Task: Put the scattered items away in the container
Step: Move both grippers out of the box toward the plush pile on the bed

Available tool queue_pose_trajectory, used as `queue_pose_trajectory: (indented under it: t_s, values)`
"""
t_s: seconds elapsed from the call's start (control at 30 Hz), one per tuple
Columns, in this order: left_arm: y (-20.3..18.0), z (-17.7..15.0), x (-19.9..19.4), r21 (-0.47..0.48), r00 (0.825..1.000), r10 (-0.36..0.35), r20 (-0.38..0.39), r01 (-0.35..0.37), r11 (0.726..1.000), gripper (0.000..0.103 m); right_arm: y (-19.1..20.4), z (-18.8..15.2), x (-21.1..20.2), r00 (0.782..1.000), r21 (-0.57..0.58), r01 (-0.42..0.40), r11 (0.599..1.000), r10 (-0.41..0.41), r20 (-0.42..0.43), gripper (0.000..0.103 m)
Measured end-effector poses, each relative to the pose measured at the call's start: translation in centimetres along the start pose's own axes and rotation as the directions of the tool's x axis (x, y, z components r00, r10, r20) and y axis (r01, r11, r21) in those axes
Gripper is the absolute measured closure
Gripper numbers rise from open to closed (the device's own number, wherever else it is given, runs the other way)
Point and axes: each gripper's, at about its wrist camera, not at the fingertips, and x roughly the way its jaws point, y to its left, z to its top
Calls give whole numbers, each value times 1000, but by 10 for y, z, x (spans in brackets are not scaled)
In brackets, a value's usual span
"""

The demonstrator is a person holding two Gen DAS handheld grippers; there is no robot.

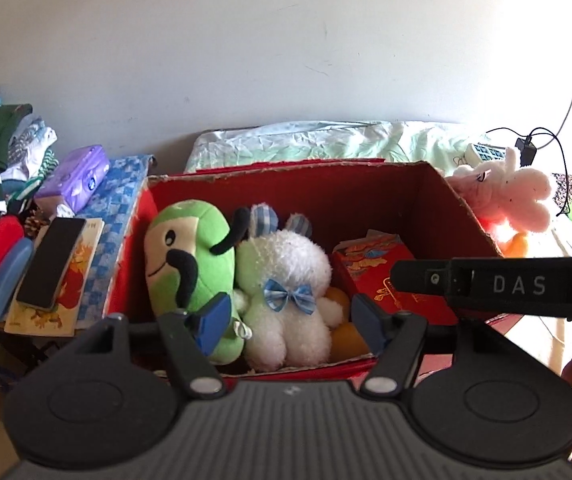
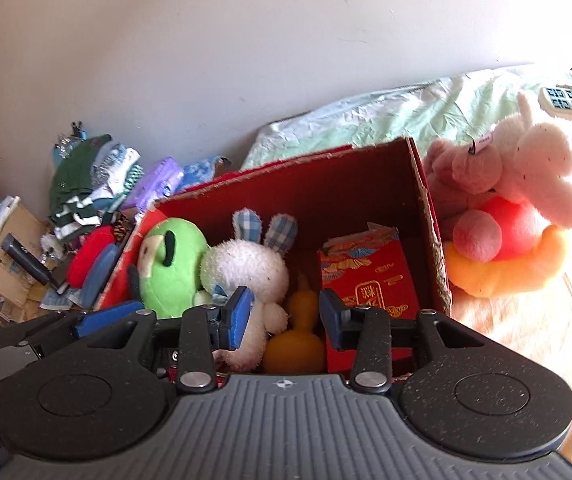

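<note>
Red cardboard box [image 1: 366, 192] on the bed, near its left edge, holds green plush [image 1: 189, 260], white bunny [image 1: 290, 292], red gift bag [image 2: 370, 280], yellow gourd [image 2: 298, 332]. Pink plush [image 2: 526, 172] touches the box's right wall outside. Left gripper [image 1: 290, 322] and right gripper [image 2: 286, 316] hover over the box's near rim, spread wide, holding nothing.

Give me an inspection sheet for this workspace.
Surface: bed sheet, crumpled, box on it.
Job's things: red box holds green plush, white bunny, yellow gourd, red packet; pink plush lies outside, right of the box.
Clutter: clothes pile, purple tissue pack, book.
Grippers: left hand-held gripper open, empty; right hand-held gripper open, empty.
Cables: black cable to charger, by power strip.
Surroundings: plain wall.
</note>
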Motion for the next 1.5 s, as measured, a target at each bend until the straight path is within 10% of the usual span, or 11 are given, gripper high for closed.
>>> queue_pose_trajectory:
  t_s: [0.43, 1.03, 1.5]
  values:
    - [-89, 13, -23, 75, 990, -90, 104, 83, 994, 19, -59, 7, -67, 991, -51, 13, 999, -6, 135, 61]
    - [-188, 37, 4, 19, 970, -232, 69, 231, 973, 20, -200, 17, -96, 993, 143, 92, 985, -102, 58, 61]
    - [-231, 71, 58, -126, 991, -127, -36, 122, 984, 10, -263, 35, -91, 985, 102, 154, 983, -145, -94, 61]
